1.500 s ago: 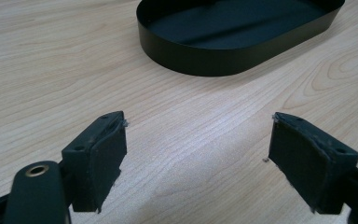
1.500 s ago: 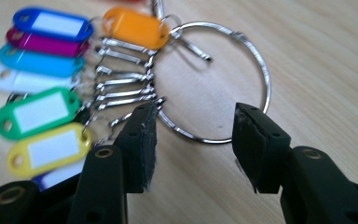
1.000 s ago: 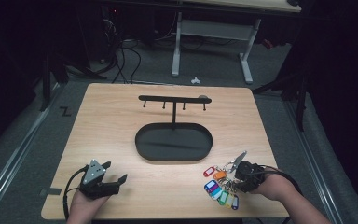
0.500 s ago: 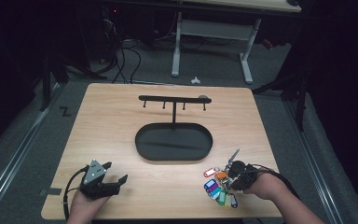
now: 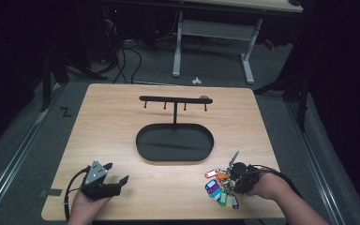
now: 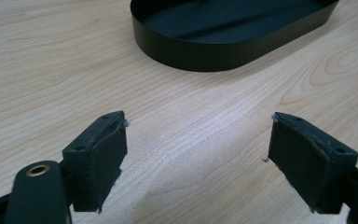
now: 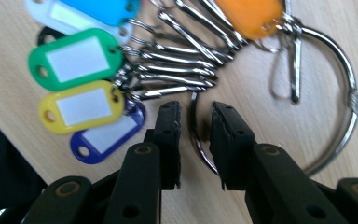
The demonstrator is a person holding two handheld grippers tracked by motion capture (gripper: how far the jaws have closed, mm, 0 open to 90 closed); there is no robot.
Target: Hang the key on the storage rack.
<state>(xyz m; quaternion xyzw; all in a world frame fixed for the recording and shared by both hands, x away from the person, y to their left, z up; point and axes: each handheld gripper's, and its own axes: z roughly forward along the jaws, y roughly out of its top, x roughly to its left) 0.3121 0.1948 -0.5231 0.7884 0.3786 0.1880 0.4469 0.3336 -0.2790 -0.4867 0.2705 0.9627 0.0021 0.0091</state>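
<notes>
Right gripper (image 7: 195, 135) jaws just reopening, slightly apart astride key ring (image 7: 349, 100), no pinch; left gripper (image 6: 196, 158) spread wide over table (image 6: 51, 70).

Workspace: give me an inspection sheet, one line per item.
Surface: light wooden table, bare wood around the things.
Job's things: bunch of keys with coloured tags on a big metal ring, at the table's near right; ring wire runs between the right jaws.
Clutter: nothing seen; a black oval tray with a hook rack stands mid-table.
Grippers: left gripper wide open over bare wood; right gripper nearly closed around the ring, jaws have just been opening slightly, pads not seen pressing it.
Cables: one trails from each gripper; more lie on the floor beyond the table.
Surroundings: dark room, white desk legs behind.
</notes>
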